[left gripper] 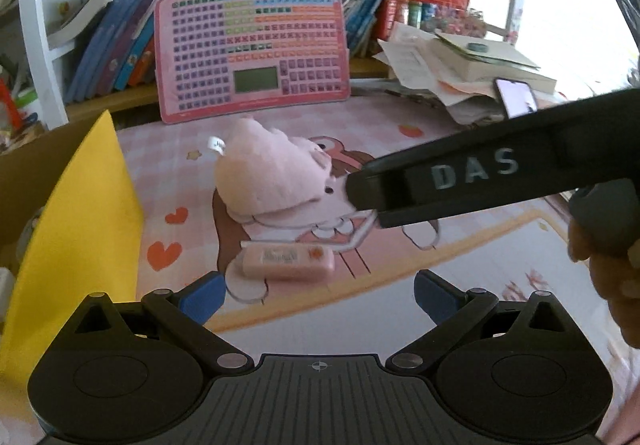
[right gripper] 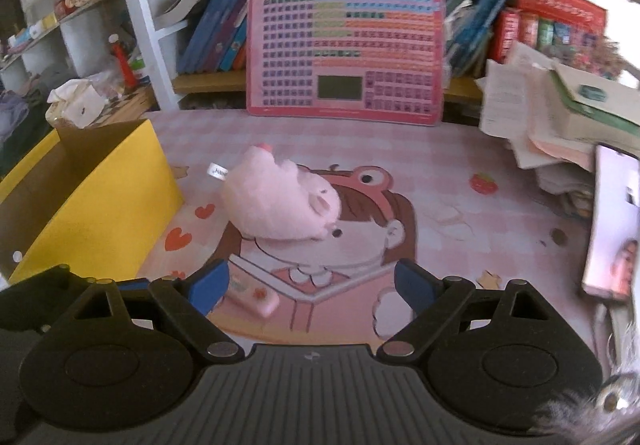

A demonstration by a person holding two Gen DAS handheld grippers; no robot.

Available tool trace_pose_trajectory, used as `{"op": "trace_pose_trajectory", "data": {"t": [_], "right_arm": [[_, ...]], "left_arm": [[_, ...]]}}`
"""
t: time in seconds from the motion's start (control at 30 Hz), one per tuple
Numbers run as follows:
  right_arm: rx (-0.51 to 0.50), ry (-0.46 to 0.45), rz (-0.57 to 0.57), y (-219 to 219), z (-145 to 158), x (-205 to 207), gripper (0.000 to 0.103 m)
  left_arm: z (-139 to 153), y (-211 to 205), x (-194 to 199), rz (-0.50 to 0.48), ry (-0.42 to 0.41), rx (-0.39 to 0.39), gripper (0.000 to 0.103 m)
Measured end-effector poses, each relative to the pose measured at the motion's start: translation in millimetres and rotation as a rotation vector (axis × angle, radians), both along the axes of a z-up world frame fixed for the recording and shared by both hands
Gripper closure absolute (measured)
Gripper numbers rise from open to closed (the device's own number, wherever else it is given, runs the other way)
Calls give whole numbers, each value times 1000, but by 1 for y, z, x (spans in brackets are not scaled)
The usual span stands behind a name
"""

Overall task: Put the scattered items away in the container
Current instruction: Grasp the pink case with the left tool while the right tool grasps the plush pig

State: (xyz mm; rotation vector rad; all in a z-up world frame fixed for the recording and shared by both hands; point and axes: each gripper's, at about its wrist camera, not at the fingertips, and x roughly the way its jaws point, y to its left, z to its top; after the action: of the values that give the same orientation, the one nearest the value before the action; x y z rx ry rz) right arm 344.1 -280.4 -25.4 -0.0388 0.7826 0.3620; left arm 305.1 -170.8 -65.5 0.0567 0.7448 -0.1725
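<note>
Currently on tabletop point(right gripper: 460, 173): pink plush point(right gripper: 280, 205) mid-mat, pink case point(right gripper: 252, 299) nearer, yellow box point(right gripper: 100, 197) left. Left gripper point(left gripper: 320, 295) and right gripper point(right gripper: 314, 285) both spread, empty.

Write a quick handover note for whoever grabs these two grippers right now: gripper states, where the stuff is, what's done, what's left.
Left gripper: open, empty, just short of the small pink rectangular case.
Right gripper: open, empty, pointing at the pink plush toy.
Both items lie on the pink cartoon desk mat; the toy is behind the case.
Yellow cardboard box stands open at the mat's left edge; its contents are hidden.
Done: neither item packed. Left: put both in the box.
</note>
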Motion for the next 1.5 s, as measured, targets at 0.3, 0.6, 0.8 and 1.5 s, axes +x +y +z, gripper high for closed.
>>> {"op": "trace_pose_trajectory", "data": {"t": [0.3, 0.6, 0.8, 1.5], "right_arm": [[-9, 13, 84, 21, -15, 45, 10], [38, 89, 121, 30, -33, 82, 10], [26, 110, 138, 41, -44, 99, 6], [60, 204, 136, 53, -75, 140, 8]], "left_arm": [[-20, 5, 38, 64, 31, -1, 2], [-37, 19, 64, 116, 87, -75, 2], [-42, 24, 68, 132, 85, -81, 2], [-43, 18, 63, 55, 67, 60, 18]]}}
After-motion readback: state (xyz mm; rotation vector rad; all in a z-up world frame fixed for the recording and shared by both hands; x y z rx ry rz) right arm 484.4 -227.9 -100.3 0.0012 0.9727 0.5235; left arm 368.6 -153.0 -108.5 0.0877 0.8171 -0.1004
